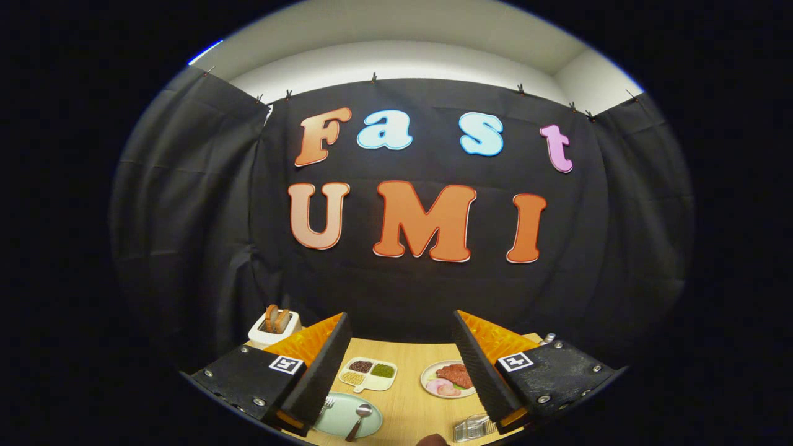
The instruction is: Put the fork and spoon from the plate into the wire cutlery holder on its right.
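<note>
**Clerk:** Entry one, the claw?

**Operator:** Gripper (396, 371), held high over the table (412, 402), fingers spread wide apart, nothing between them. I have not started the descent.

**Clerk:** Task items?

**Operator:** Plate (337, 421), pale green, lower left of the frame, just by the left finger. Spoon (359, 419) lies on it, bowl away from me, handle toward me. Fork (326, 406) is beside the spoon at the plate's left; the left finger covers most of it, so I log only the tines and cannot vouch for how its handle lies. Cutlery holder (472, 427), wire, bottom of the frame right of the plate, partly under the right finger.

**Clerk:** Other stock?

**Operator:** Divided dish (368, 374) with three small fillings, centre, beyond the plate. Food plate (448, 378) with meat, to its right. Toaster (274, 327) with bread, far left.

**Clerk:** Handling note for the step in hand?

**Operator:** My judgement: take the spoon first, since it is in plain sight. I would tip the claw down, swing left, and straddle the handle crosswise near its middle so both fingers meet it squarely. Come in low; a thin handle flat on a plate slips easily. Lift clear before crossing right to the holder.
</note>
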Available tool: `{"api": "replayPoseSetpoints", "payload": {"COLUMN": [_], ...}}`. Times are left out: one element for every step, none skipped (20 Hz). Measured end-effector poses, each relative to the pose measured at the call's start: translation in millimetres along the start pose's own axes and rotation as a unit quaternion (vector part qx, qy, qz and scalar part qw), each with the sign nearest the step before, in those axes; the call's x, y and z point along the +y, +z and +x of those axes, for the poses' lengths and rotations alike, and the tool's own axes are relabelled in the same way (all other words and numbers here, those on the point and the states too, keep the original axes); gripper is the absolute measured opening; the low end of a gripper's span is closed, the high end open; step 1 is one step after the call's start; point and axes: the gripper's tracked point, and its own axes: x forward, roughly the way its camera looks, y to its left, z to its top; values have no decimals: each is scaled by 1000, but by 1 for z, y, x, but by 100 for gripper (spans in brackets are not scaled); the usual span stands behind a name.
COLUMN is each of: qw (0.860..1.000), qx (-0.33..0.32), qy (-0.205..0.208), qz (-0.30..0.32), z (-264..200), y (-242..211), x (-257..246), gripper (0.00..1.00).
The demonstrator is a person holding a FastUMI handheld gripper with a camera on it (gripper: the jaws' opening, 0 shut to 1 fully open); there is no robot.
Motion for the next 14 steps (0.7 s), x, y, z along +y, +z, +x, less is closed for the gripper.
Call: {"api": "replayPoseSetpoints", "payload": {"qw": [1000, 999, 997, 995, 991, 987, 982, 977, 971, 964, 956, 947, 938, 931], "qx": [18, 41, 66, 94, 121, 150, 174, 201, 227, 253, 279, 307, 332, 353], "qy": [12, 23, 34, 42, 51, 58, 64, 71, 76, 79, 83, 88, 91, 92], "qz": [3, 6, 8, 8, 10, 13, 19, 23, 26, 27, 28, 28, 28, 30], "z": [3, 6, 10, 13, 15, 19, 22, 24, 26, 27, 28, 31, 32, 33], "y": [-9, -23, -38, -55, -70, -85, -97, -112, -124, -138, -153, -168, -181, -192], "x": [7, 16, 22, 30, 37, 45, 51, 55, 58, 63, 68, 74, 76, 77], "gripper": [98, 98, 98, 98, 98, 98, 98, 98, 98, 98, 98, 98, 98, 97]}}
